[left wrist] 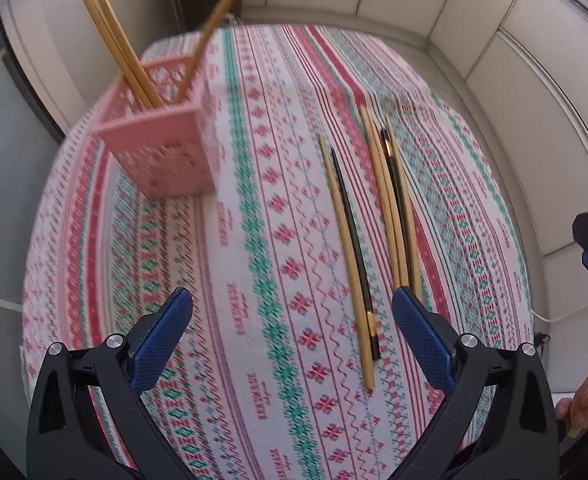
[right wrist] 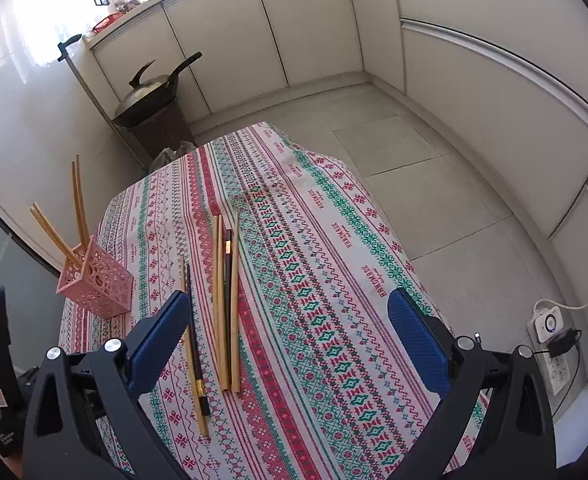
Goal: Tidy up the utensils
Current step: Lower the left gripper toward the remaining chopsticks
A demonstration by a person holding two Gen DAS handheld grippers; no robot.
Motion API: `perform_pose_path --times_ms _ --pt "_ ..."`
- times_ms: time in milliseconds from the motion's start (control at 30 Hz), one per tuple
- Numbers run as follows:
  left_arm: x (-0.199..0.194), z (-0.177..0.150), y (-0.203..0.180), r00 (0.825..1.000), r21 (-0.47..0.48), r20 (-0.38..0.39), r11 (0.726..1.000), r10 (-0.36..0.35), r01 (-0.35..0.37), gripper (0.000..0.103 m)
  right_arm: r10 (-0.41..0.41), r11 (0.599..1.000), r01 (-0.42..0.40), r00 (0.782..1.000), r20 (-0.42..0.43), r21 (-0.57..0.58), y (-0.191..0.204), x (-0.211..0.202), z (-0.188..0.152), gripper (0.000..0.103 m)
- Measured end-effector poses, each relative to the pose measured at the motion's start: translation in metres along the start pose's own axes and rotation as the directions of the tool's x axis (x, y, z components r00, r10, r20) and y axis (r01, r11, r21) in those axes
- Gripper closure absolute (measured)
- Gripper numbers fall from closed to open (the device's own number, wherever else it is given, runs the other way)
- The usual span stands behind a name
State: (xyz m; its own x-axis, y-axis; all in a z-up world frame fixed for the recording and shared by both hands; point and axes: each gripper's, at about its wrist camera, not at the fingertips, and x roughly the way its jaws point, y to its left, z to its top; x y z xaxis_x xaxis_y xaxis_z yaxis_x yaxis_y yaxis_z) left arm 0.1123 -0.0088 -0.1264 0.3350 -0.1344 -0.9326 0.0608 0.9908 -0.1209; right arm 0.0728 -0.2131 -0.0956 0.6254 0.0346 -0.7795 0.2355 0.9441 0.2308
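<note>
A pink perforated holder [left wrist: 166,136] stands on the patterned tablecloth [left wrist: 254,220] with several bamboo chopsticks [left wrist: 118,44] leaning in it; it also shows in the right wrist view [right wrist: 98,284]. A bamboo and a black chopstick [left wrist: 351,256] lie side by side mid-table, and a bundle of bamboo and black chopsticks [left wrist: 393,200] lies to their right. They show in the right wrist view too, as the pair [right wrist: 194,344] and the bundle [right wrist: 226,300]. My left gripper [left wrist: 292,336] is open and empty above the pair's near ends. My right gripper [right wrist: 290,340] is open and empty above the cloth.
White cabinets [right wrist: 254,28] wrap around the tiled floor [right wrist: 433,184]. A wok [right wrist: 150,96] sits on a dark stand behind the table. A power strip with a plug [right wrist: 549,328] lies on the floor at right. The table edge drops off on the right.
</note>
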Motion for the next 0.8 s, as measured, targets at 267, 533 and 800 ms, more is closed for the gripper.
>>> perform_pose_path --times_ms 267,533,800 --pt "0.033 -0.025 -0.029 0.983 0.092 -0.181 0.995 -0.013 0.030 0.008 0.030 0.993 -0.019 0.995 -0.092 0.119 -0.029 0.015 0.004 0.007" --pt "0.052 -0.054 -0.057 0.969 0.250 -0.241 0.968 0.058 0.004 0.035 0.080 0.984 -0.055 0.987 -0.142 0.172 -0.031 0.022 0.002 0.007" --pt "0.045 -0.059 -0.060 0.981 0.288 -0.190 0.957 0.031 0.026 0.081 0.080 0.985 -0.054 0.985 -0.154 0.164 -0.029 0.026 0.000 0.007"
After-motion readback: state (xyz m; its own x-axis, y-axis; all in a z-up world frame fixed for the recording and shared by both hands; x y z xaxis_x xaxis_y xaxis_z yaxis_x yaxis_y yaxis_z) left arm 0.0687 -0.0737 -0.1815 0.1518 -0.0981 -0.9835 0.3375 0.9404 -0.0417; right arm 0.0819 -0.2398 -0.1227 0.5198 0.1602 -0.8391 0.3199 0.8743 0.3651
